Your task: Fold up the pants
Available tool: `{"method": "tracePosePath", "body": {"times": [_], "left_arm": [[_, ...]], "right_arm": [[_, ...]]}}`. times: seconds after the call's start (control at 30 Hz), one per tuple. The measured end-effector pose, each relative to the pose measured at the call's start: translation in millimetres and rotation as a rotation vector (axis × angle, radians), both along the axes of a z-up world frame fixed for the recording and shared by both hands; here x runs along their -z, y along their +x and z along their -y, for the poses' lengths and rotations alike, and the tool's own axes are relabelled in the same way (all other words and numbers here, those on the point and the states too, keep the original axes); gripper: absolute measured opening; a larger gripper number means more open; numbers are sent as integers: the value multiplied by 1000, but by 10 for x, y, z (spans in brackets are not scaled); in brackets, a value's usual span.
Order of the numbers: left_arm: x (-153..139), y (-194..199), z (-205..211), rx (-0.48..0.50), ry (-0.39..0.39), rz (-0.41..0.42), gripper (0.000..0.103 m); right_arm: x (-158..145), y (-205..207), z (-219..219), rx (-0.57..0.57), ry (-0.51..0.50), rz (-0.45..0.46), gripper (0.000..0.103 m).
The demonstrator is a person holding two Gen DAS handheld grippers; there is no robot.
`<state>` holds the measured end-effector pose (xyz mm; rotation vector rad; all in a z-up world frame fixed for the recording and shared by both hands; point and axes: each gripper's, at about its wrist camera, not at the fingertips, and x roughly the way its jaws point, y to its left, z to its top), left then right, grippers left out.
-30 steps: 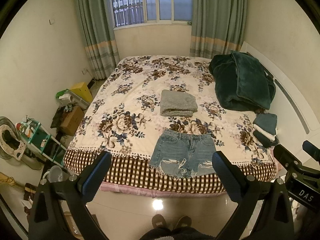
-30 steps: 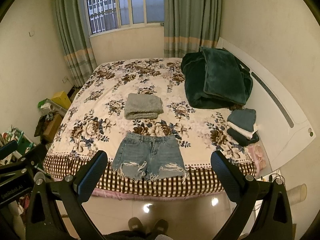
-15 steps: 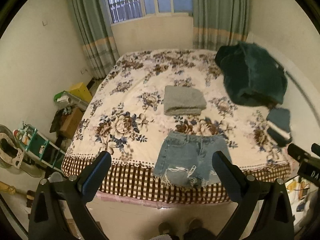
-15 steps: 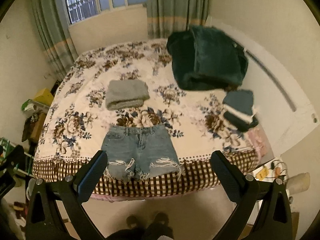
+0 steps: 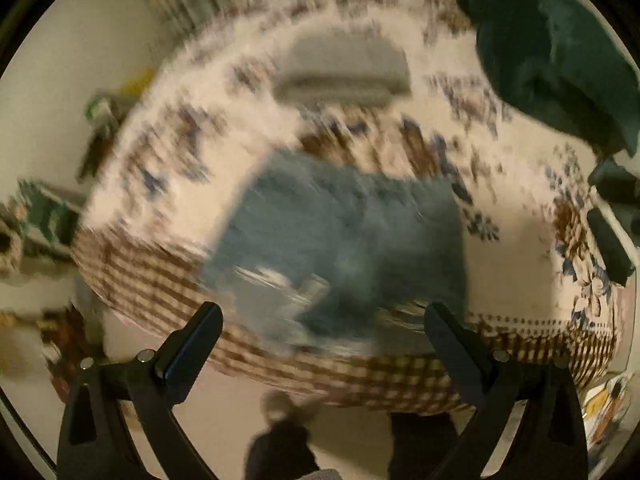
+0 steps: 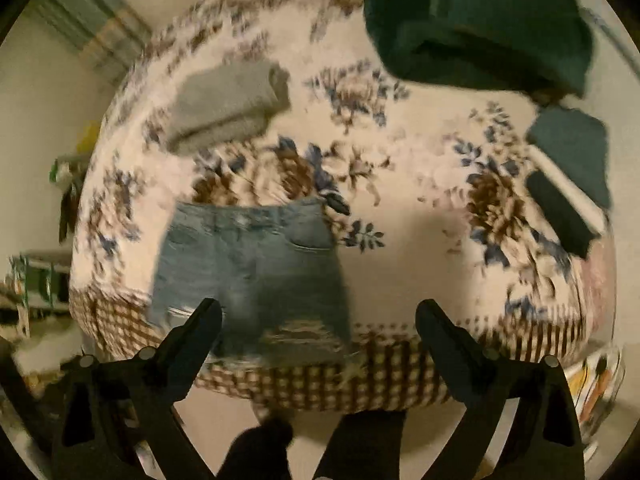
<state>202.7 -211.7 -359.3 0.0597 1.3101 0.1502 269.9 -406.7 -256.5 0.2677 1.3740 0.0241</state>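
Note:
Light blue denim shorts (image 5: 344,240) with frayed hems lie flat at the near edge of the flowered bed, waistband away from me; they also show in the right wrist view (image 6: 248,264). My left gripper (image 5: 322,320) is open and empty, above the shorts' hem. My right gripper (image 6: 318,316) is open and empty, over the shorts' right leg hem and the bed edge. Both views are motion-blurred.
A folded grey garment (image 6: 228,108) lies beyond the shorts. A dark green blanket (image 6: 476,20) is heaped at the back right. A stack of folded dark clothes (image 6: 568,172) sits at the right edge. The bed (image 6: 420,220) has a checked skirt. Clutter stands on the floor at left (image 5: 40,216).
Both grippers have moved quickly forward and down toward the bed; the shorts now fill much more of each view. Both stay open and empty.

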Motion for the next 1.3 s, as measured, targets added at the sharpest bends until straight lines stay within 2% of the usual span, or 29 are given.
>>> {"method": "tracePosePath", "body": {"times": [0.1,0.13,0.17,0.2,0.27,0.3,0.33,0.37,0.47,0.57,0.63,0.67,0.7,0.73,0.8,0.83,0.87,0.9,0.93,0.97,1.0,1.1,1.3], "left_arm": [[809,42,521,-37,-43,-92,103],[987,66,646,-34,-49,-113,103],[1184,68,808,-26,-39,-132,103],[1415,62,985,-9,-29,-150,103],[1739,46,1221,18,12,-175,103],[1869,36,1300,28,23,-180,103],[2007,15,1378,36,30,-192,103],[2118,-2,1433,35,48,-203,103],[2336,-37,1477,10,91,-218,94],[2323,-49,1392,-38,70,-197,86],[2249,-56,1339,-49,63,-172,61],[2198,-71,1298,-52,52,-165,53],[2144,-73,1281,-50,55,-153,33],[2097,-73,1259,-48,51,-149,17],[1968,-60,1208,-50,44,-134,9],[1912,-65,1186,-52,35,-133,7],[1838,-67,1152,-57,29,-131,6],[1836,-48,1114,-60,24,-125,5],[1754,-42,1077,-62,13,-120,5],[1697,-35,1070,-59,12,-115,4],[1640,-59,1019,-55,12,-109,4],[1429,-80,901,-44,18,-91,4],[869,13,630,-55,50,-50,4]], "right_arm": [[596,369,284,-86,11,-31,99],[821,486,377,-113,13,-39,99],[1217,635,495,-156,53,-68,99],[1217,635,495,-156,53,-68,99],[1614,765,555,-184,112,-107,99],[1936,868,587,-199,197,-136,99],[1936,868,587,-199,197,-136,99],[2278,985,572,-211,257,-166,99],[2748,1130,447,-210,389,-226,99],[3067,1218,166,-226,506,-265,99],[3176,1263,82,-234,519,-278,99],[3224,1289,10,-233,529,-285,99],[3299,1325,-70,-235,552,-297,99],[3348,1358,-139,-237,558,-304,99],[3408,1430,-265,-240,562,-295,93],[3420,1458,-305,-243,561,-296,88],[3427,1485,-353,-248,560,-293,72],[3418,1511,-408,-261,554,-283,51],[3416,1530,-448,-271,535,-278,41],[3397,1566,-521,-271,505,-272,26],[3383,1577,-542,-271,504,-270,19],[3311,1594,-601,-277,492,-257,10],[2942,1582,-498,-261,553,-237,7]]}}
